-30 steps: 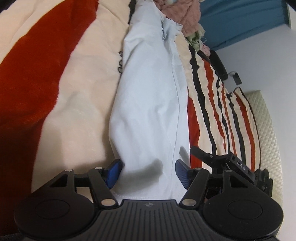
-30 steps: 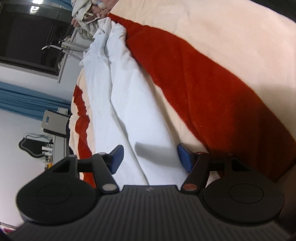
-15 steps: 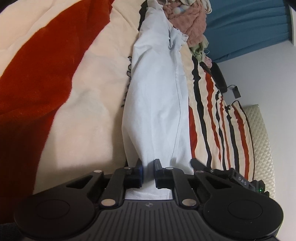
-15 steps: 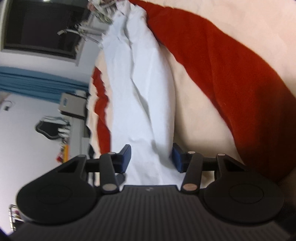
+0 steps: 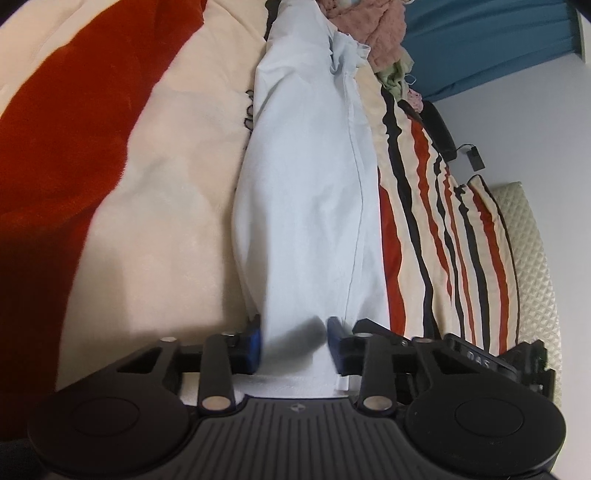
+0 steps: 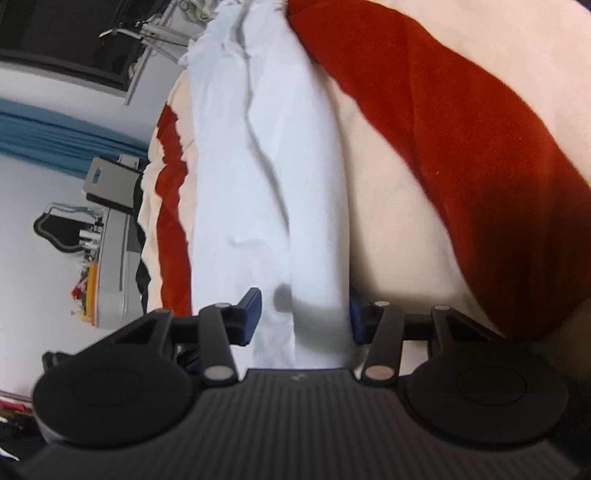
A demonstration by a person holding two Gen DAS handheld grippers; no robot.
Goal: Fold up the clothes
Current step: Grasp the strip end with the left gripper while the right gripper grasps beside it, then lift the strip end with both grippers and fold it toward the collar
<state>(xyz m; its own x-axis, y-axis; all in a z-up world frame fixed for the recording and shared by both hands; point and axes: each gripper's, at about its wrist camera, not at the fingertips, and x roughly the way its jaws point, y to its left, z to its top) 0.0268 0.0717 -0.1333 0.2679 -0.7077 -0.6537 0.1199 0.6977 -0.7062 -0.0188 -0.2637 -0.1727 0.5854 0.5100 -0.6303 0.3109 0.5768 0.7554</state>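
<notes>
A long pale blue garment [image 5: 306,184] lies stretched over a cream and red blanket [image 5: 147,166]. Its near end is bunched between the blue pads of my left gripper [image 5: 294,341]. The pads touch the cloth on both sides while the jaws are opening slightly. In the right wrist view the same garment [image 6: 266,166] looks whiter and runs up the frame. Another part of it sits gathered in my right gripper [image 6: 303,317], whose jaws are closing on it. The cloth's end under each gripper body is hidden.
Striped bedding [image 5: 443,221] lies right of the garment, with a quilted cream panel [image 5: 528,240] beyond it. A heap of pink and green clothes [image 5: 373,33] sits at the garment's far end, under a blue curtain [image 5: 480,44]. Grey furniture [image 6: 110,258] stands beside the bed.
The left jaws went from wide apart to clamped on the garment's end, then widened a little. The right jaws narrowed onto the cloth, and the right view shifted and rolled.
</notes>
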